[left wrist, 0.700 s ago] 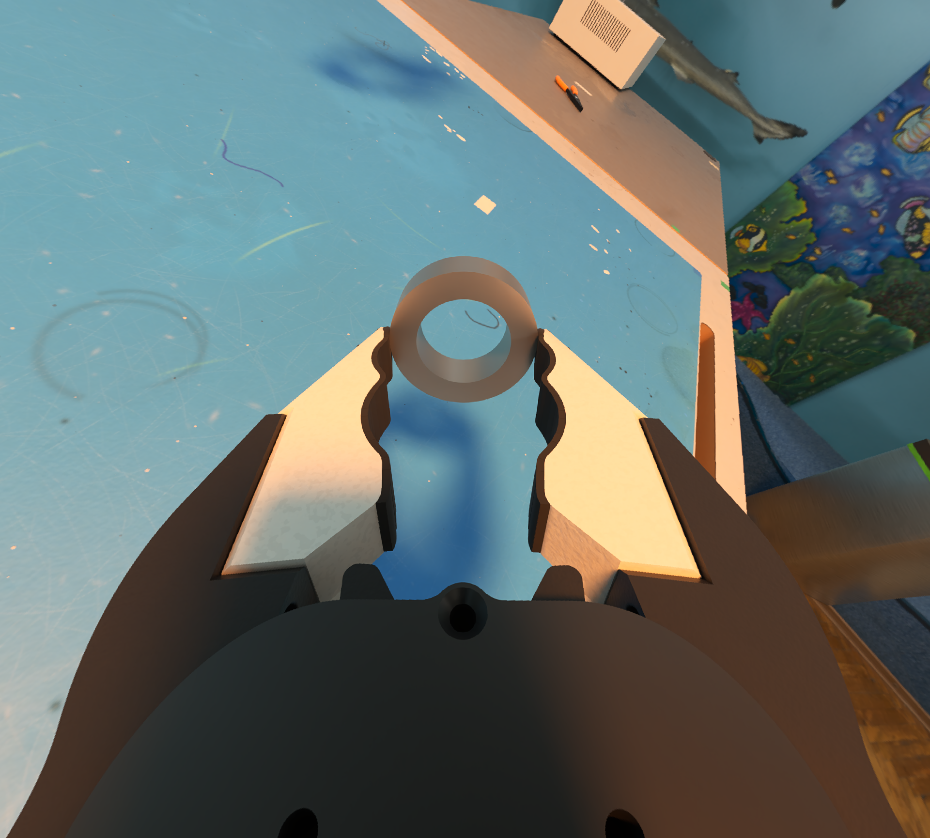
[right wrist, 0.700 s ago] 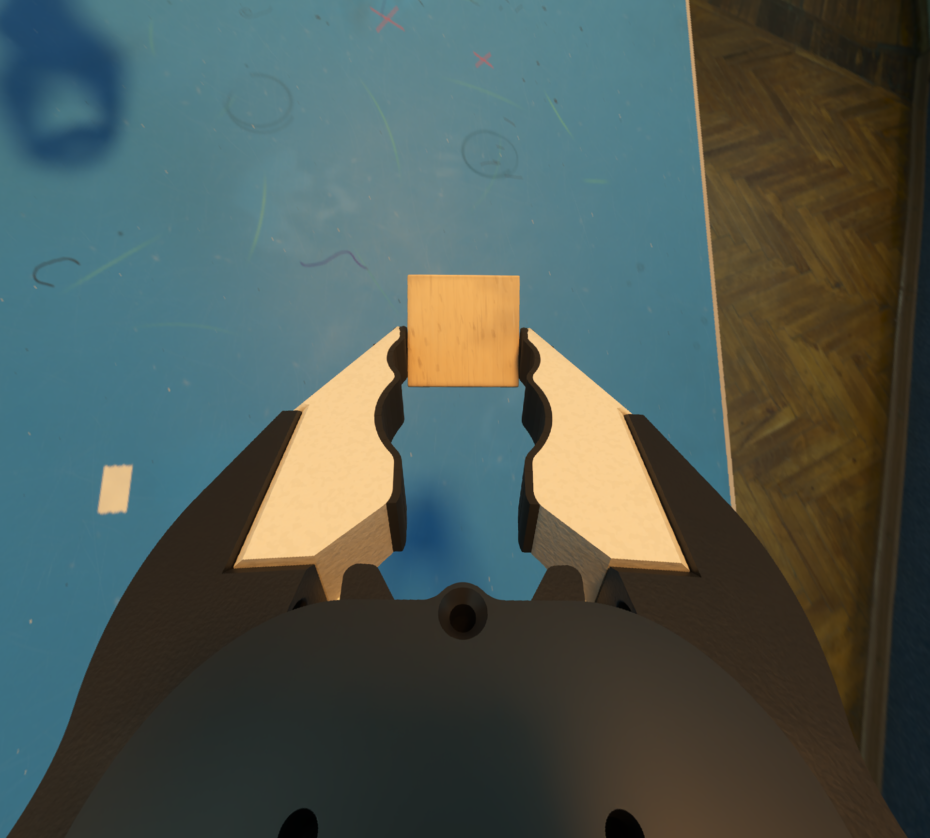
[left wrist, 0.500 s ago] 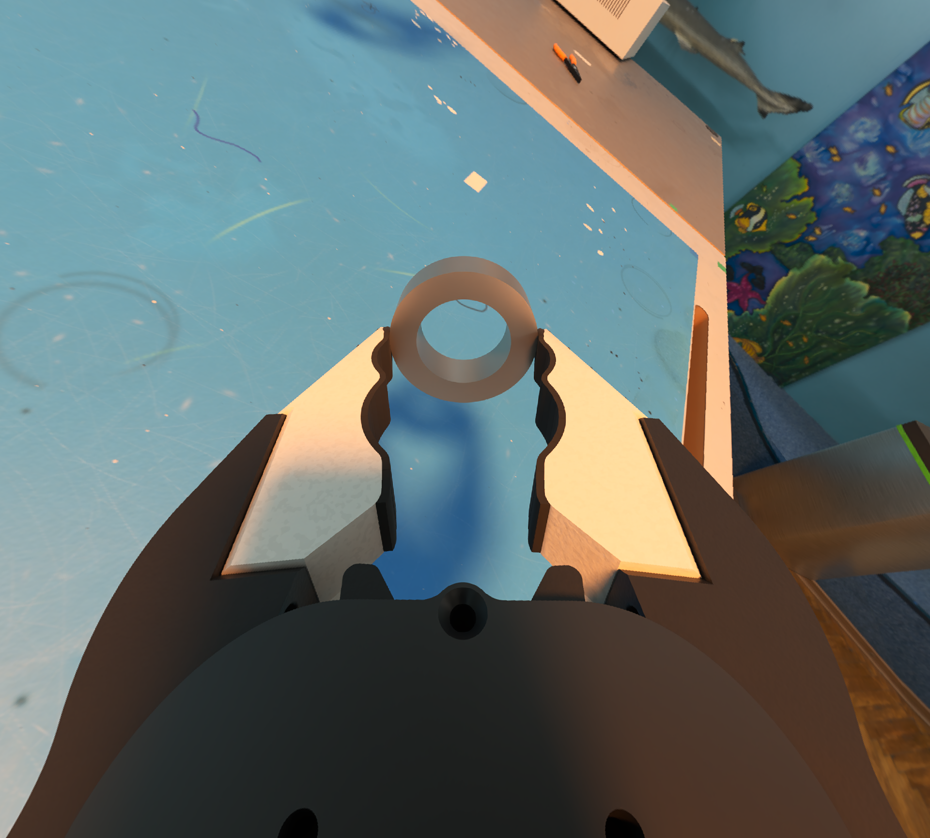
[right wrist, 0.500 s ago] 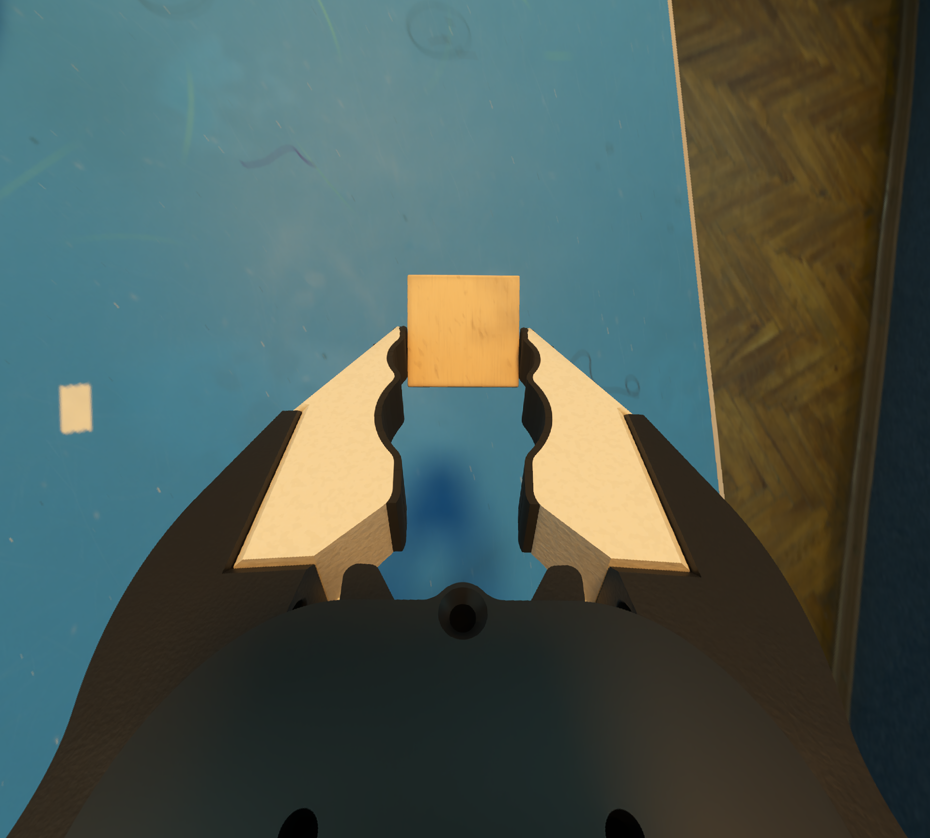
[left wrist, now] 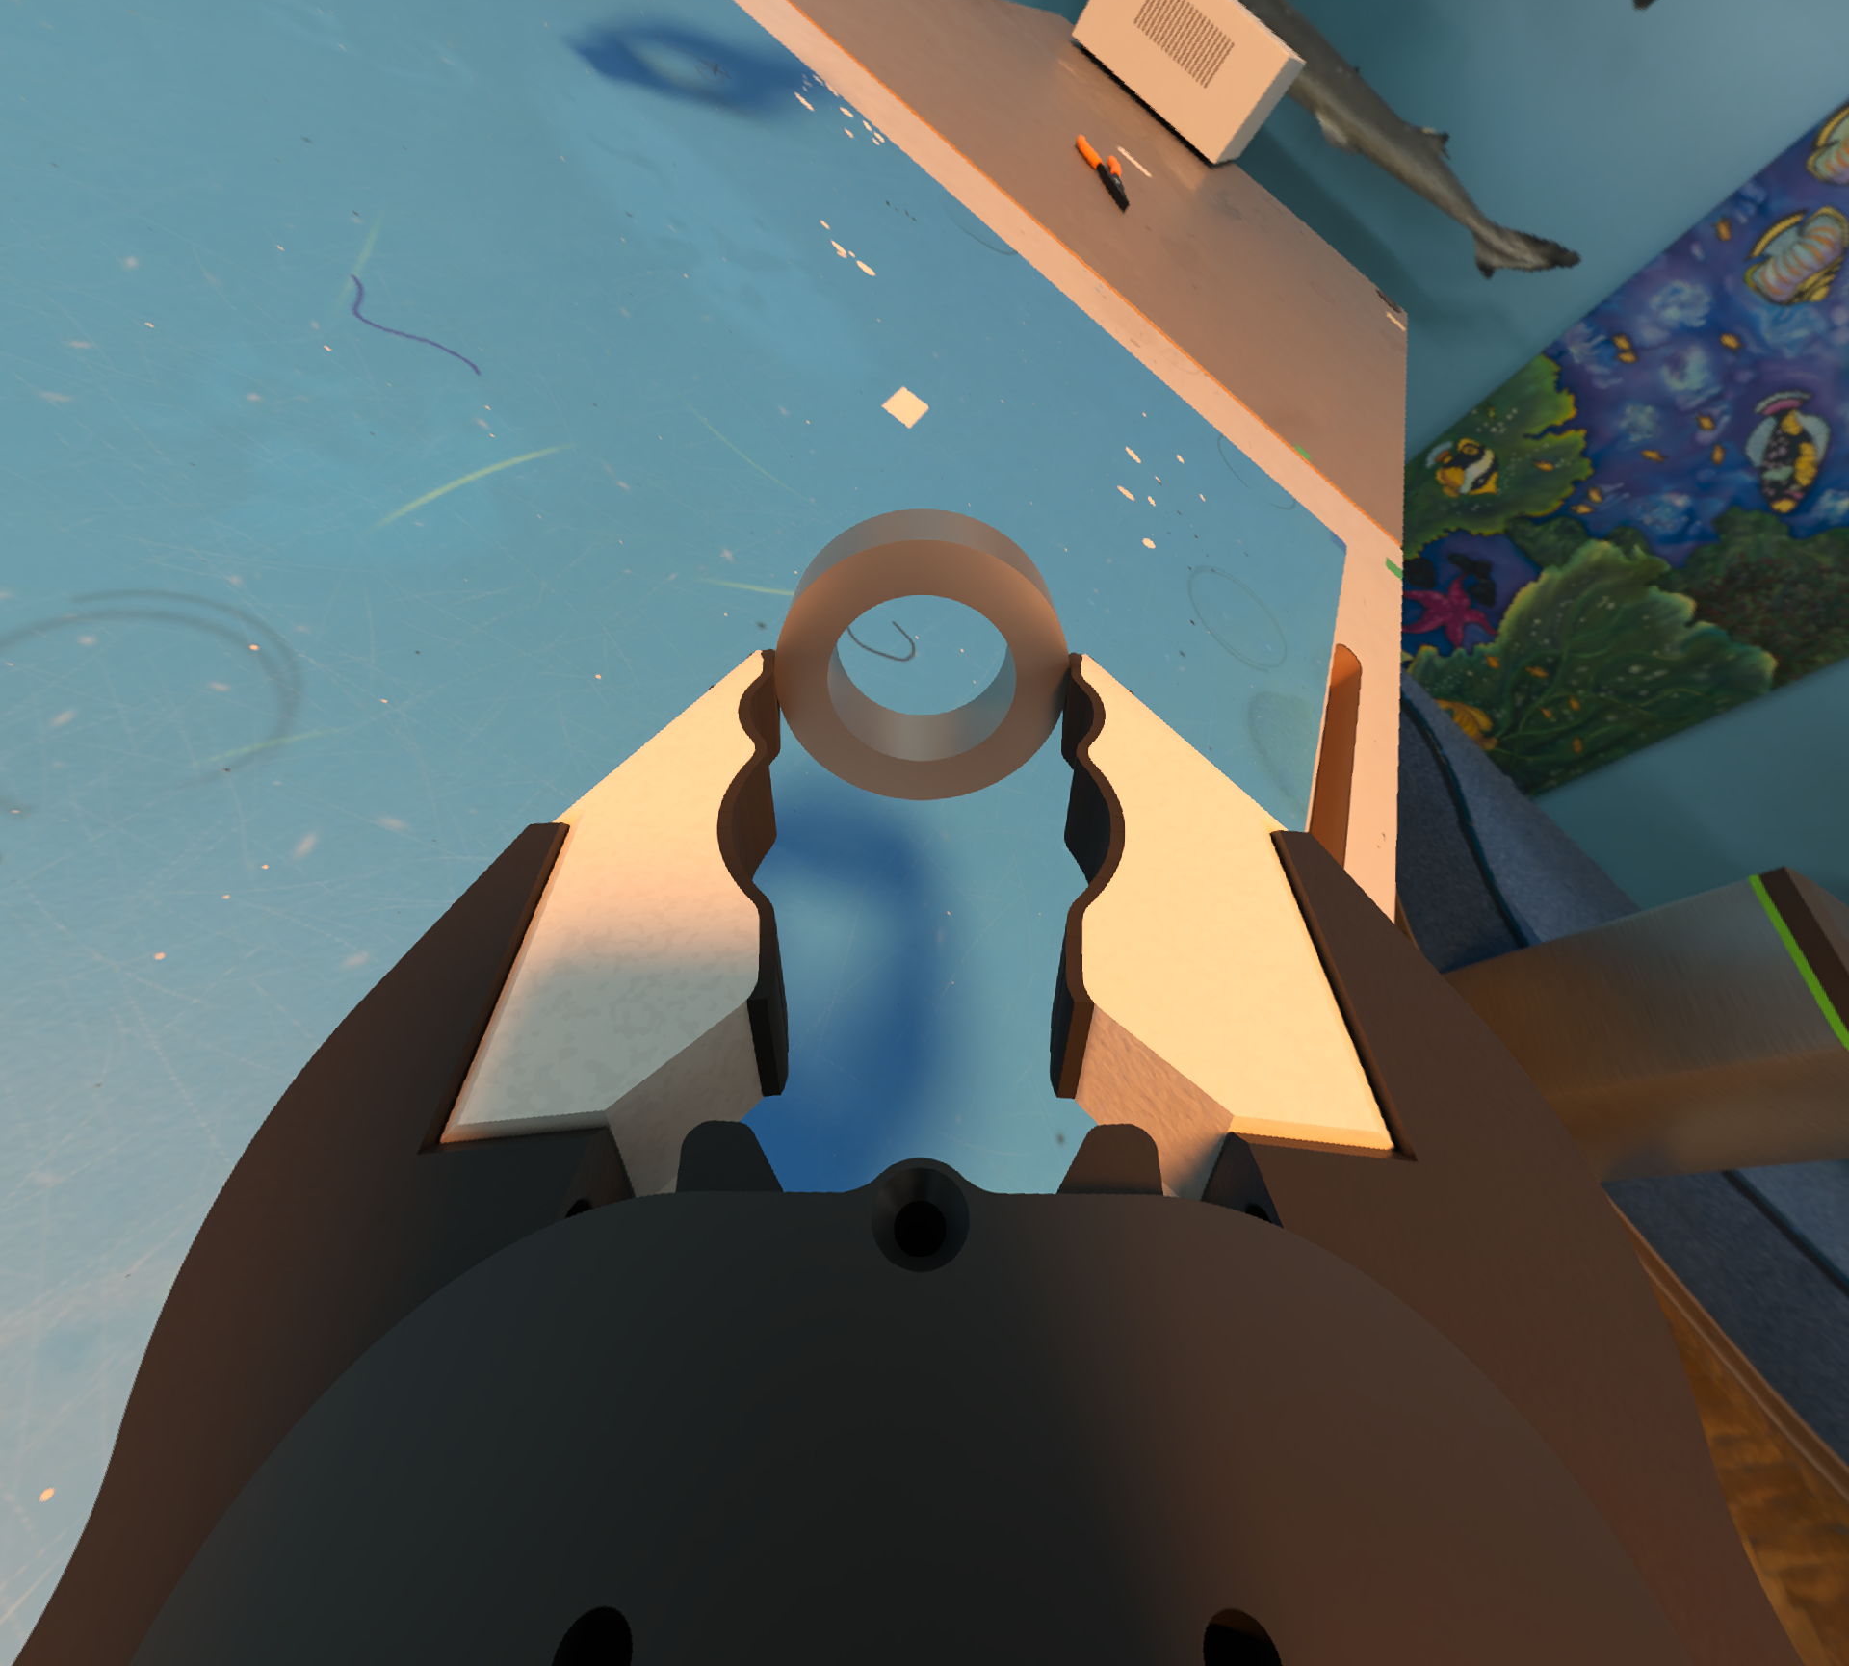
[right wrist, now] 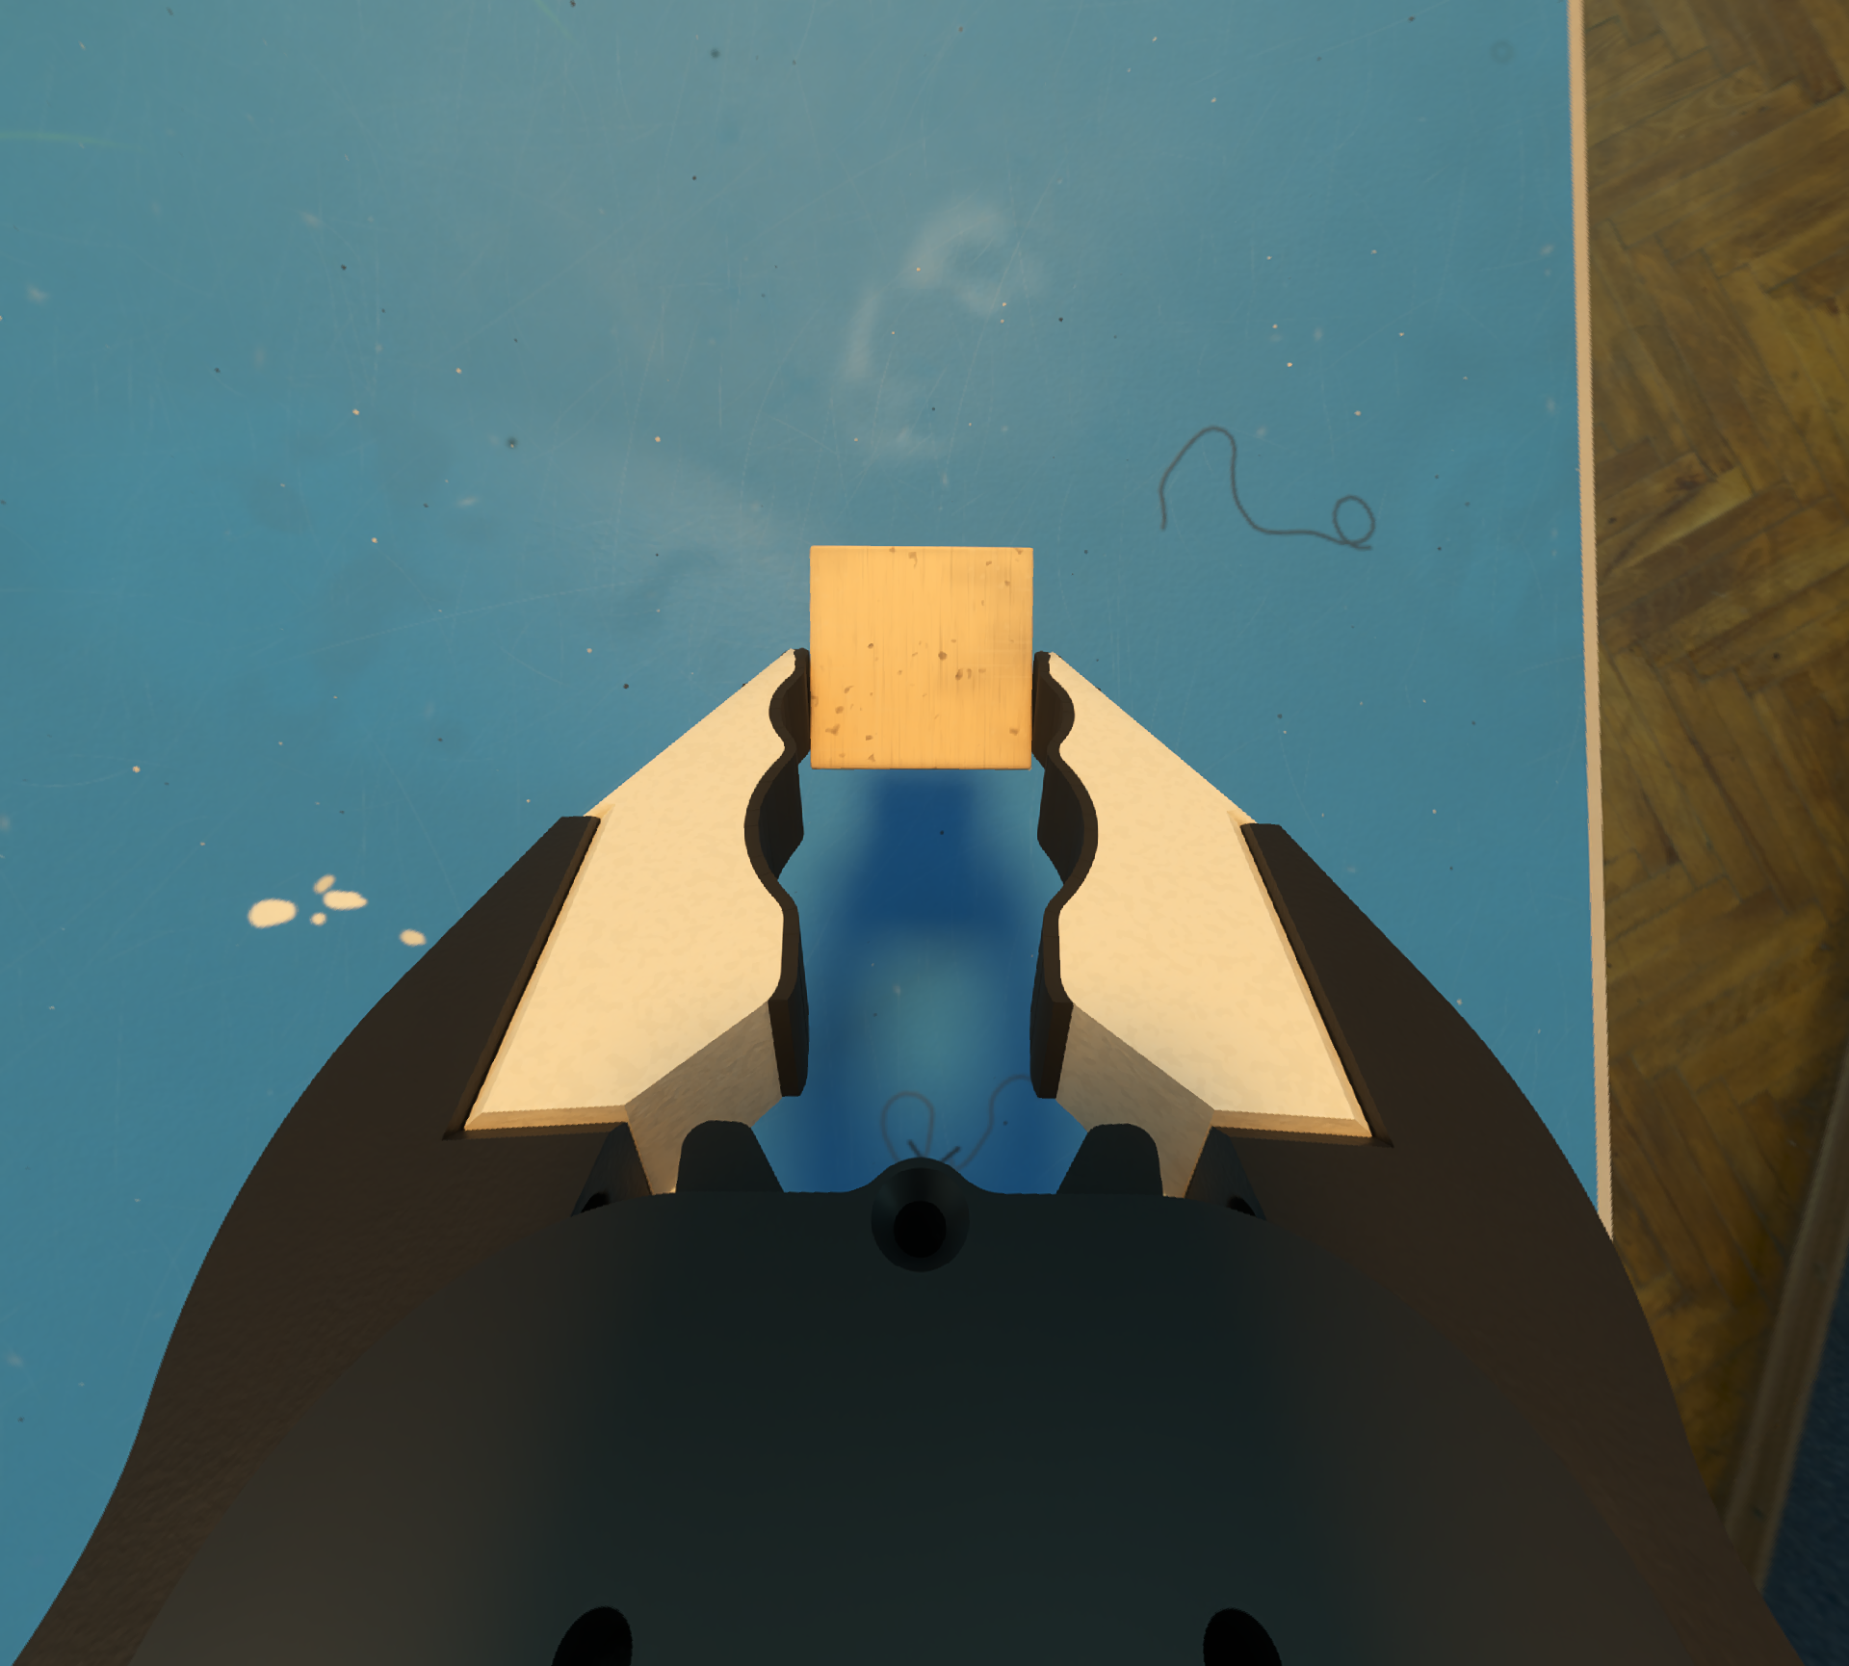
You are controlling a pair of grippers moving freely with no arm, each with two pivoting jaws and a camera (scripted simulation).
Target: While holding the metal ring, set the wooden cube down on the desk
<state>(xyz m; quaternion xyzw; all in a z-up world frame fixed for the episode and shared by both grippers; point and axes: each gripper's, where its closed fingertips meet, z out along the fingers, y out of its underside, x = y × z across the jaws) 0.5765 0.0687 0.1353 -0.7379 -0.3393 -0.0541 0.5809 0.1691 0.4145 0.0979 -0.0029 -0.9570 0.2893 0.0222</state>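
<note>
Right gripper (right wrist: 919,707) clamps the wooden cube (right wrist: 919,657), judged rigid, light and grippy on flat opposite faces, above the desk (right wrist: 600,317); left gripper (left wrist: 918,697) pinches the smooth metal ring (left wrist: 918,653).

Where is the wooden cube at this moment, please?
In the right wrist view, the wooden cube sits centred, clamped between the right gripper fingertips over the blue desk, near its right edge.
</note>
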